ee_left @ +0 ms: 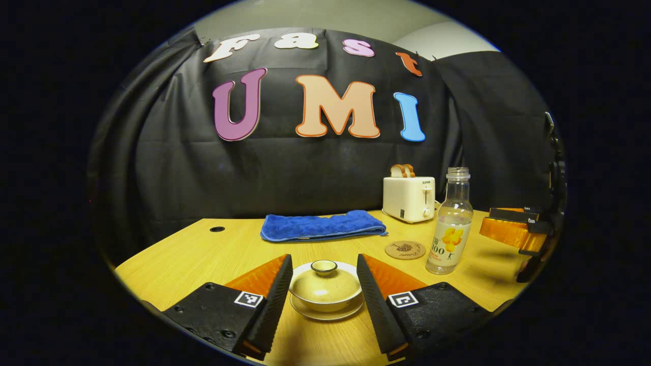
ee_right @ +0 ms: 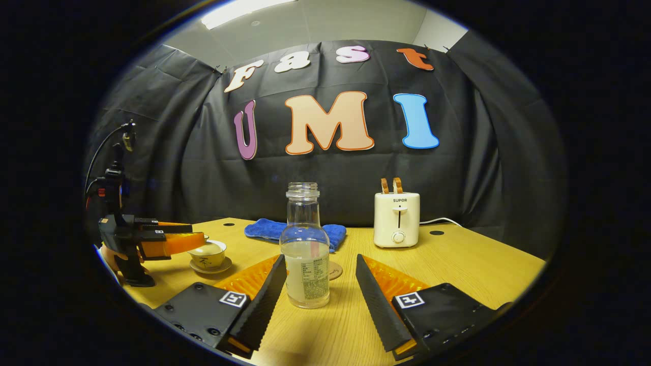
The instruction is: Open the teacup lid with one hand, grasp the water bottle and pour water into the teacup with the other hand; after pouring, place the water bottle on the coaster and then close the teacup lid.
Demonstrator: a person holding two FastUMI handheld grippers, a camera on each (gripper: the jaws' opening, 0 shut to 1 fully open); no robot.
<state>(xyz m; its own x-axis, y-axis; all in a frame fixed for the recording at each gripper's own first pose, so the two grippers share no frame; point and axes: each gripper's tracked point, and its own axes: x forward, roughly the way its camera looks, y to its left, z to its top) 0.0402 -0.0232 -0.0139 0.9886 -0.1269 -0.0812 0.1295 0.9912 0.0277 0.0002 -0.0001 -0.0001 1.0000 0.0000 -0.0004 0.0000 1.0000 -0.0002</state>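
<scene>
Left gripper view: lidded teacup [ee_left: 325,285] sits between the spread, unclenched left tool [ee_left: 324,277].

A staged recording booth inside an office-like room: black cloth wall [ee_right: 457,178] fills the middle of the frame, a pale ceiling with a panel light [ee_right: 244,11] shows at upper left, and a wooden table [ee_right: 473,264] across the bottom carries a toaster [ee_right: 396,218].
</scene>
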